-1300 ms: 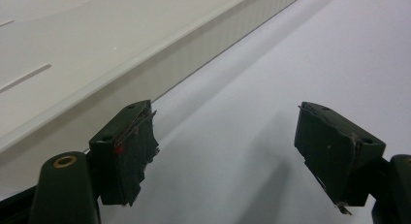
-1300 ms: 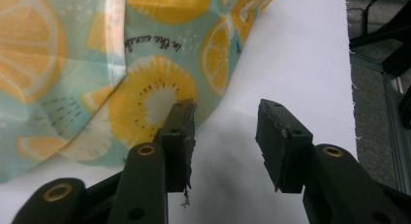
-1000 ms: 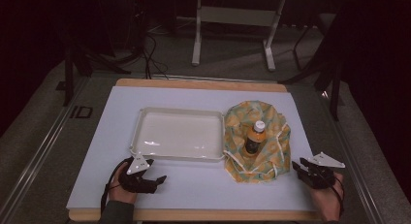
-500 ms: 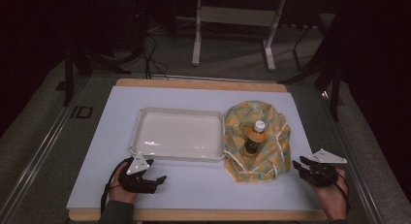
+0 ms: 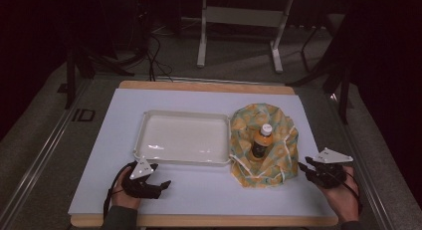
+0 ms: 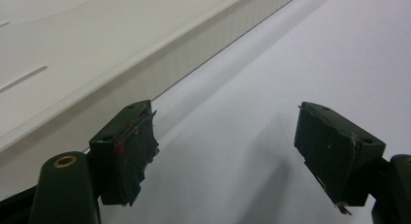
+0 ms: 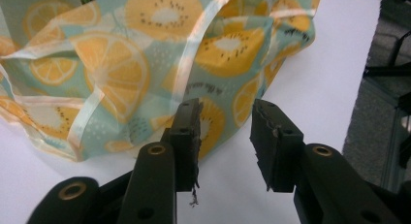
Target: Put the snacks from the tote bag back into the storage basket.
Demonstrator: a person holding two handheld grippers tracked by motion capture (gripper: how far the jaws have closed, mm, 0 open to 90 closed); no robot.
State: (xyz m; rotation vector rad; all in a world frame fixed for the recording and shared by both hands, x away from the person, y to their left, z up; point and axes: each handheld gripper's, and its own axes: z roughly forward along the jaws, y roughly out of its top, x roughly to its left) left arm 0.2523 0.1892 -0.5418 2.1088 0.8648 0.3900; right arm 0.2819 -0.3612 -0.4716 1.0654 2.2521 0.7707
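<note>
A person stands at the near edge of the white-topped table (image 5: 199, 98) with a pair of tongs in each hand. The left gripper (image 5: 158, 182) sits low over the white surface, its jaws spread wide and holding nothing. Just ahead of it and a little to its left runs the near wall of the shallow white tray (image 5: 185, 138); in the left gripper view that tray (image 6: 145, 64) slants across the upper left, apart from both jaw pads.

The right gripper (image 5: 304, 167) is at the table's right edge, pointing inward. Its jaws stand partly apart, a narrow gap between them, with nothing clamped. Directly in front of its tips lies a crumpled cloth bag (image 5: 263, 145) printed with orange and kiwi slices, and a bottle (image 5: 260, 140) with a white cap and orange contents rests in the middle of it. In the right gripper view the bag (image 7: 145, 69) spreads just beyond the jaws, its near hem just past the left pad; I cannot tell whether it touches.
</note>
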